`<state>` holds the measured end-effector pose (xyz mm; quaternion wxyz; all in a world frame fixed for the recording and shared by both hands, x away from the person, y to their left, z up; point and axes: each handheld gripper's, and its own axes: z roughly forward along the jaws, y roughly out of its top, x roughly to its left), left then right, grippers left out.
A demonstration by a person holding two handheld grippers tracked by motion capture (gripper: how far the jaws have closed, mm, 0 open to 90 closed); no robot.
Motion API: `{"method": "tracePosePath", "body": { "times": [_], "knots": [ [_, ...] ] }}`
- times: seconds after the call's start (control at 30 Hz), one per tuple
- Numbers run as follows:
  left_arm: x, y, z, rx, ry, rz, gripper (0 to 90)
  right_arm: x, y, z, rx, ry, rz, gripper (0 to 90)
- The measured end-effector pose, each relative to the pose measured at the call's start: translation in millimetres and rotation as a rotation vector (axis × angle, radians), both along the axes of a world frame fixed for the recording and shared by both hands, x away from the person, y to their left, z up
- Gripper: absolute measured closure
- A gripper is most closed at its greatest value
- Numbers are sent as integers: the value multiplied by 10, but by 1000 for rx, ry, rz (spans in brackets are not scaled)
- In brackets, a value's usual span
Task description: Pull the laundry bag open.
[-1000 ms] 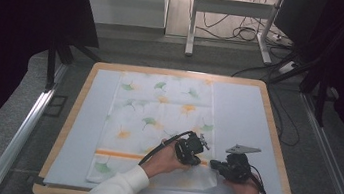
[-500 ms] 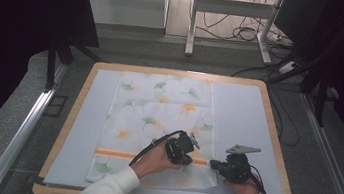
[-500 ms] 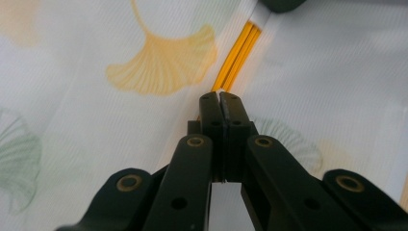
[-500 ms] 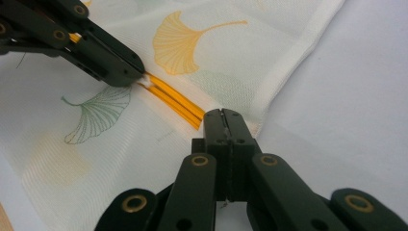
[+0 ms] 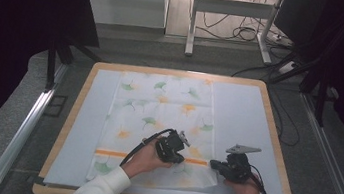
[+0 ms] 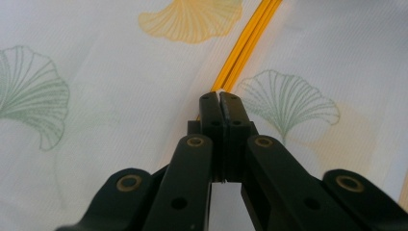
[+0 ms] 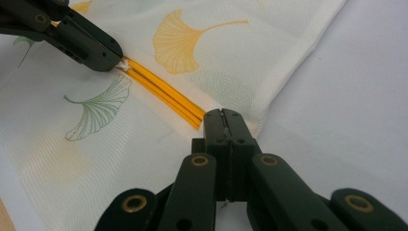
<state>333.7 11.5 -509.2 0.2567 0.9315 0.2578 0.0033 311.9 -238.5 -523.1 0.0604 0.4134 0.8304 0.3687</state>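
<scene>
One white cloth with green and yellow leaf prints and orange stripe [image 5: 159, 120] flat on table [image 5: 275, 141], near front edge. Two tools. Left tool [image 6: 220, 98] closed, pinching stripe. Right tool [image 7: 225, 115] closed, pinching stripe at cloth's right edge.

No legible text (nor numbers)

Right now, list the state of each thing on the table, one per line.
Cloth: spread flat, near end slightly rumpled.
Left tool: shut, pinching the cloth at its orange stripe.
Right tool: shut on the cloth's right edge, at the same stripe.
</scene>
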Motion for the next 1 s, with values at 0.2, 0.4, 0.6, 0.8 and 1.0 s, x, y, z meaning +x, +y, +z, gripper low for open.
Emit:
{"method": "tracePosePath", "body": {
  "times": [0.2,0.4,0.6,0.8,1.0],
  "knots": [
    [-19,88,-7,-5,2,15,900,1,0,0,0,0,-1,896],
    [-27,179,-28,-32,11,29,900,3,-5,-1,3,2,0,896],
    [-40,225,-28,-27,5,33,900,2,-3,0,2,3,-3,896],
    [-42,271,-29,-27,7,39,900,4,-7,-3,5,3,-1,896],
    [-81,280,-21,0,-12,38,900,-3,1,1,-2,0,-2,896]
  ]
}}
